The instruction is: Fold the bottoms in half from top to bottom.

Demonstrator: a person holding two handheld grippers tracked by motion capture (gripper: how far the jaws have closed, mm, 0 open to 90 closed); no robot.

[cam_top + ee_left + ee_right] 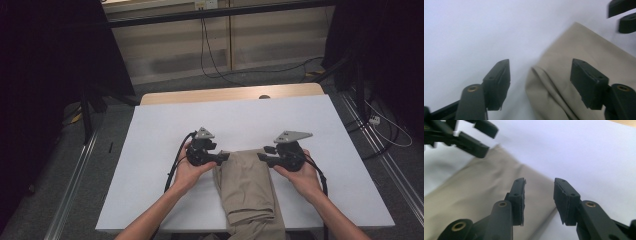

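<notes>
We are working with a folded pair of khaki trousers (247, 187) lying on the white table (150, 150), at the middle of its near edge, with the lower end hanging over that edge toward us. The cloth looks light, soft and limp, so we are expecting it to sag and unfold wherever it is not supported, and to slide easily on the smooth table. It is not fragile, so a firm pinch should do no harm.

The best places to take hold, in our judgement, are the two far corners of the trousers, one for each hand, pinching through all the layers so the fold stays together.

The trousers' long axis is running from the near table edge straight away from us, with the squared-off end pointing toward the far side of the table.

The left gripper (540, 75) is hovering at the far left corner of the trousers with its fingers (499, 82) standing apart, nothing pressed between them. The right gripper (539, 200) is hovering at the far right corner, its fingers (564, 200) likewise parted and empty.
</notes>
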